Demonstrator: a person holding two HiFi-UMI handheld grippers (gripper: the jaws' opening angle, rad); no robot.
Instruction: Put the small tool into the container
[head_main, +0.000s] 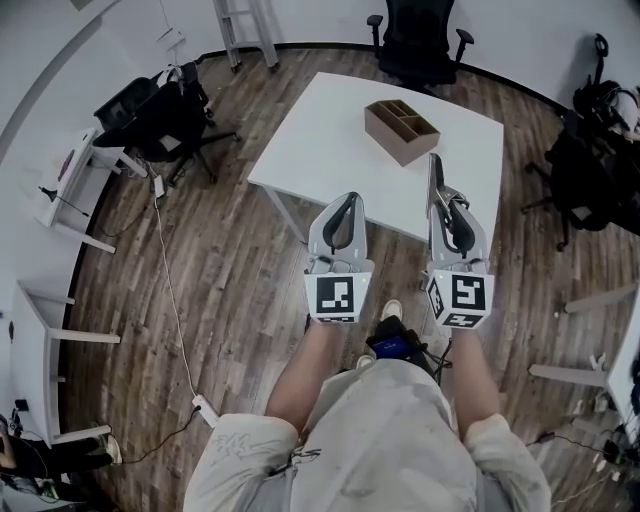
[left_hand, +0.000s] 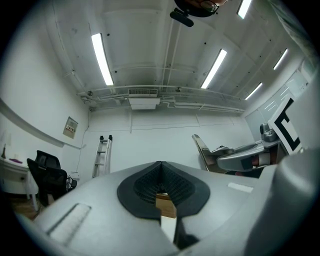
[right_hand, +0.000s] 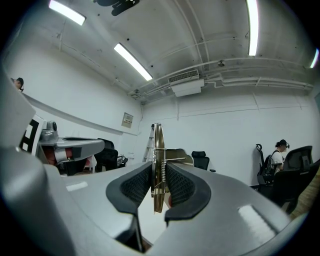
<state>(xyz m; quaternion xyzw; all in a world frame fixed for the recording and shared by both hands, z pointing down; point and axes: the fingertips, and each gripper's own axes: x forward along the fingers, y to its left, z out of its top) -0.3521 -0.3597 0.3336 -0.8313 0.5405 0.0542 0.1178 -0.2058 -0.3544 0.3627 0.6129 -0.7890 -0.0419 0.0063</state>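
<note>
Wood-plank floor (head_main: 230, 270) underfoot, crossed at the left by a thin white cable (head_main: 165, 270). Stood just short of a white desk (head_main: 330, 140) set at an angle to the body. Held two tools out side by side at arm's length: left gripper (head_main: 346, 200) and right gripper (head_main: 450, 205), each with its marker cube toward the body. Had the left jaws pressed together tip to tip, with nothing between the black pads. Had the right jaws clamped on the small tool (right_hand: 158, 150), a thin metal piece with a little coil spring on one side. Gripped it upright and edge-on, pinched between the pads and poking out well beyond the tips. Lined up, from the head view, with the near edge of the desk, the right gripper closer to the near right corner. Found the container (head_main: 401, 131), a brown wooden box with open compartments, about mid-desk and nearer the far edge, well apart from both grippers and from the tool. Passed the far edge to a black office chair (head_main: 418, 40). Noted another black chair (head_main: 155, 115) off the desk's left side, and a ladder (head_main: 245, 30) against the far white wall.
</note>
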